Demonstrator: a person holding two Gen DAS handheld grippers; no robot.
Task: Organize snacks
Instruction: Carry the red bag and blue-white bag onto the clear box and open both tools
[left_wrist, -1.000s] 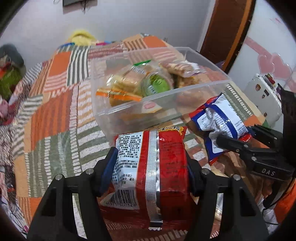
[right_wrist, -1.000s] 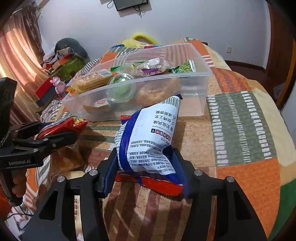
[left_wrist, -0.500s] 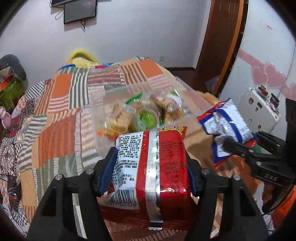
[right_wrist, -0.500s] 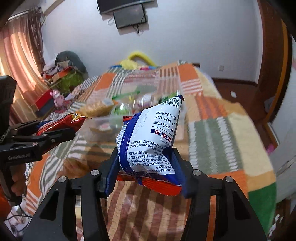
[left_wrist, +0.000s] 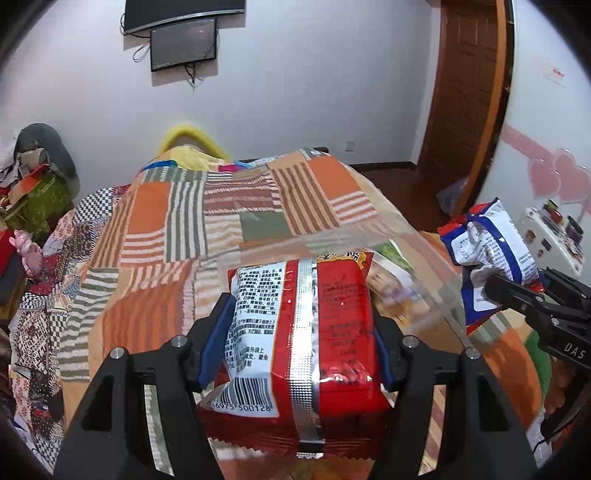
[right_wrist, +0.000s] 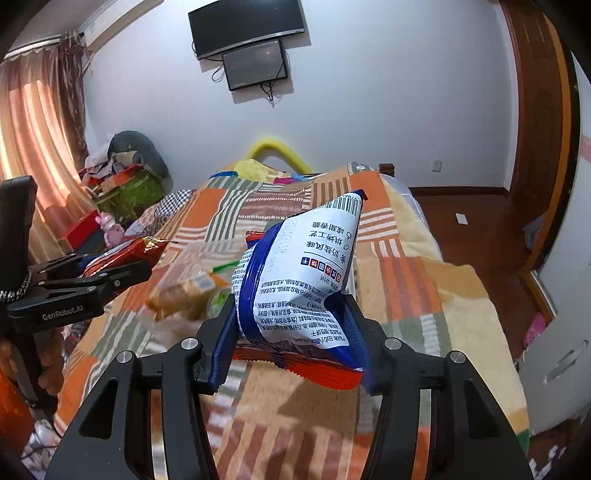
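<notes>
My left gripper is shut on a red snack bag with a silver seam and holds it up above the bed. My right gripper is shut on a blue and white snack bag, also raised. Each gripper shows in the other's view: the right one with its blue bag at the right, the left one with its red bag at the left. The clear plastic snack box lies below and behind both bags, blurred, with several packets inside.
A patchwork blanket in orange, green and white covers the bed. Clutter and a bag are piled at the left. A wooden door and a white cabinet stand at the right. A screen hangs on the wall.
Both grippers have risen and tilted up with their bags. The clear box has dropped low in both views and is now mostly hidden behind the bags.
</notes>
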